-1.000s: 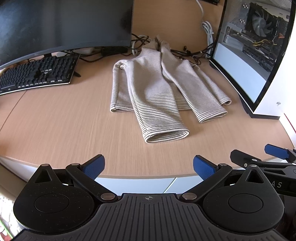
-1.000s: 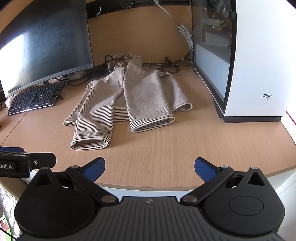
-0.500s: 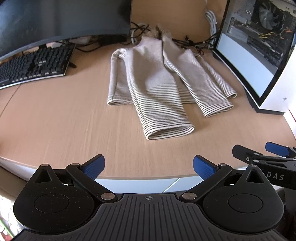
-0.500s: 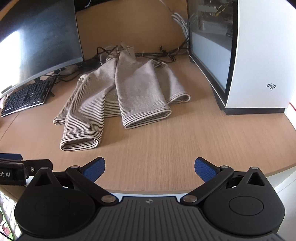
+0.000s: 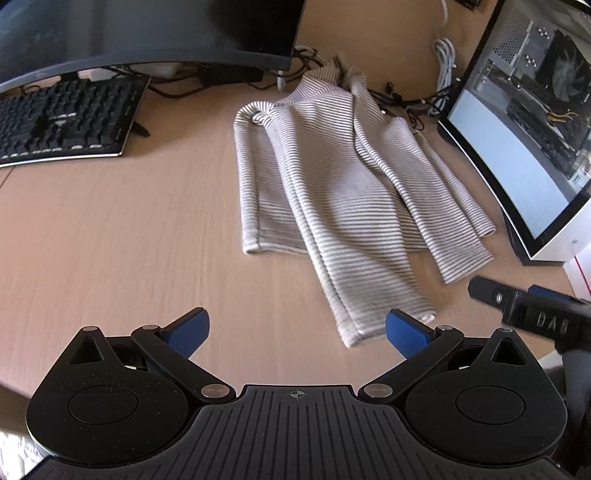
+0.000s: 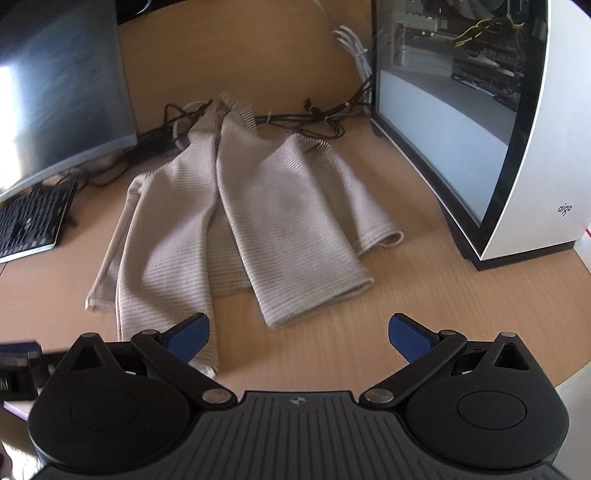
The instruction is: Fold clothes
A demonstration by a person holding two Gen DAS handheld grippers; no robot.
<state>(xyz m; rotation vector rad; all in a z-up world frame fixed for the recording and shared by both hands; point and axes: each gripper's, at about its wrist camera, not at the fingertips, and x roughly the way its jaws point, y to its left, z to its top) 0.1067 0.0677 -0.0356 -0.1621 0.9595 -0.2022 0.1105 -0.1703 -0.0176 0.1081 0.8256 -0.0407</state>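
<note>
A beige sweater with thin dark stripes [image 5: 340, 192] lies on the wooden desk [image 5: 110, 240], both sleeves folded in over its body and pointing toward me. My left gripper [image 5: 297, 330] hovers open just short of the nearer sleeve cuff [image 5: 384, 317], nothing between its blue pads. In the right wrist view the same sweater [image 6: 258, 218] fills the middle, and my right gripper [image 6: 298, 334] is open with its left pad over the left sleeve's cuff [image 6: 207, 354]. The right gripper's tip [image 5: 532, 314] shows at the left view's right edge.
A black keyboard [image 5: 62, 118] and a curved monitor [image 5: 147, 29] stand at the back left. A white glass-sided computer case [image 6: 480, 122] stands at the right, close to the sweater. Tangled cables [image 6: 317, 114] lie behind the collar. The desk's front edge curves near the grippers.
Both grippers have moved forward over the desk toward the sweater, which now looks larger and closer. Both stayed open. The sweater has not moved.
</note>
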